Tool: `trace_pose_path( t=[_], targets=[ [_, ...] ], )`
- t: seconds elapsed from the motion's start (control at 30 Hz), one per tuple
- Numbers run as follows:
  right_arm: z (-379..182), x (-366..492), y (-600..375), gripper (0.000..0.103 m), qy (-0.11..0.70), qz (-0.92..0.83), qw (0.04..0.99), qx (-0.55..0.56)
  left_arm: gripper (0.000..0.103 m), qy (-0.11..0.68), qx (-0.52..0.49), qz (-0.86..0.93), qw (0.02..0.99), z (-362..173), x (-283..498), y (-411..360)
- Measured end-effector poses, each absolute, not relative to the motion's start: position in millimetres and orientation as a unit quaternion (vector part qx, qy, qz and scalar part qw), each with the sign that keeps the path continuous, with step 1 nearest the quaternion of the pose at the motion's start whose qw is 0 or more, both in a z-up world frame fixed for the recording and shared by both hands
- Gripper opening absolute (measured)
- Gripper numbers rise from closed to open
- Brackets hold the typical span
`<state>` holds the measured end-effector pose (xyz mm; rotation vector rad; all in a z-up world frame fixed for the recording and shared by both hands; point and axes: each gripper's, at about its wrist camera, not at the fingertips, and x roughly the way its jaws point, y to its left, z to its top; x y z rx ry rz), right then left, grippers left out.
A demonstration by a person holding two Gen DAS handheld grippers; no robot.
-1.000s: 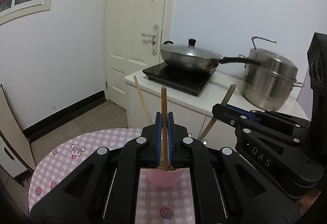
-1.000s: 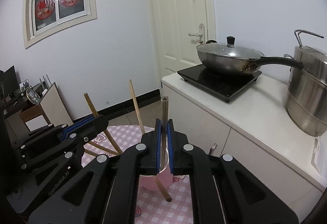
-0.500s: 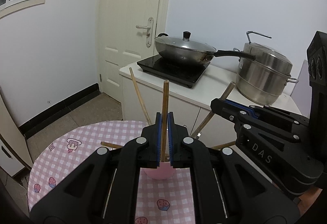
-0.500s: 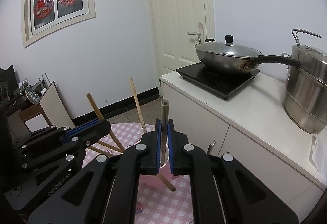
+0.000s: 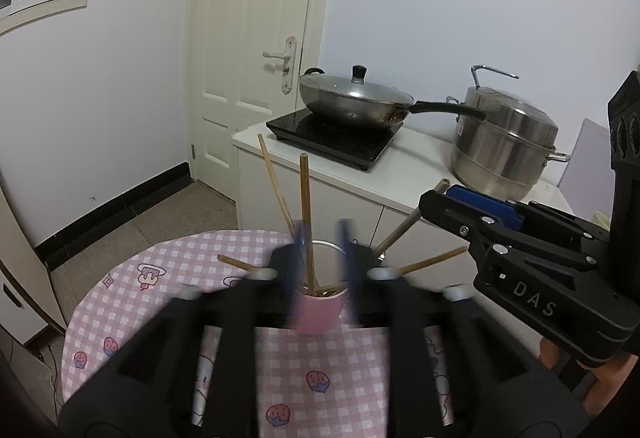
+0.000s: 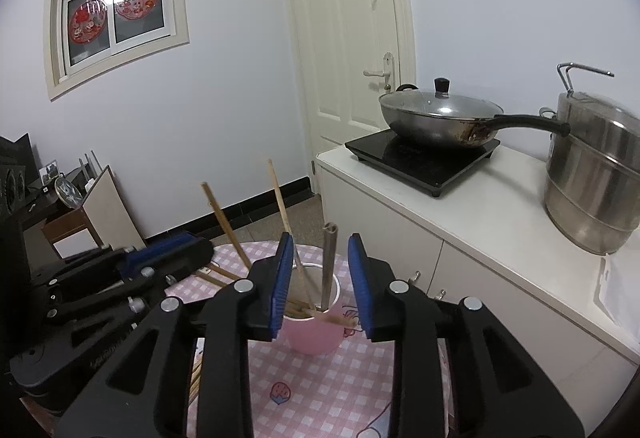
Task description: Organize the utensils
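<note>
Both grippers are hanging spread and empty over the pink cup [image 6: 314, 334], left gripper [image 5: 320, 258] blurred, right gripper [image 6: 318, 274] straddling a standing chopstick [image 6: 329, 266]. Several chopsticks are sitting in the cup; loose sticks [image 5: 430, 260] beyond it apparently await collecting.

Home kitchen: lidded wok [image 6: 436, 118] on a black induction hob [image 6: 424, 162], steel steamer pot [image 6: 592, 178] on a white cabinet counter [image 6: 500, 206], panelled door [image 6: 352, 50], tiled floor, small round table with pink checked cloth [image 5: 168, 302].
</note>
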<state>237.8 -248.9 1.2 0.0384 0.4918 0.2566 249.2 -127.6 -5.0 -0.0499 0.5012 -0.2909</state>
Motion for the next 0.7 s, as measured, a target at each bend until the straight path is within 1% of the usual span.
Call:
trace_pose_path(
  t=[0.03,0.07,0.27,0.4,0.43,0.53,0.7],
  targets=[
    [2.9,233.9,-248.7,0.027,0.242,0.122,0.963,0.018,0.059,0.237,-0.029,-0.138,0.961,-2.7,244.7,-125.1],
    [4.1,231.1,-248.8,0.028,0.241,0.122,0.963,0.019,0.059,0.225,-0.032,-0.138,0.964,0.7,238.7,-122.1],
    [10.3,205.8,-245.1,0.028,0.232,0.12,0.965,0.015,0.059,0.218,-0.022,-0.127,0.967,14.3,217.7,-110.7],
    [14.0,185.3,-239.2,0.031,0.227,0.12,0.966,0.012,0.064,0.219,-0.01,-0.11,0.969,18.7,203.8,-96.4],
    [14.3,180.4,-236.1,0.032,0.226,0.121,0.966,0.01,0.067,0.221,-0.004,-0.104,0.97,18.8,199.5,-90.6],
    [12.2,167.5,-224.1,0.033,0.227,0.133,0.965,0.007,0.069,0.231,0.012,-0.09,0.969,15.8,189.7,-73.3],
    [-3.7,155.0,-195.4,0.034,0.242,0.157,0.957,-0.001,0.069,0.269,0.021,-0.08,0.96,-1.5,179.5,-39.1]
  ],
)
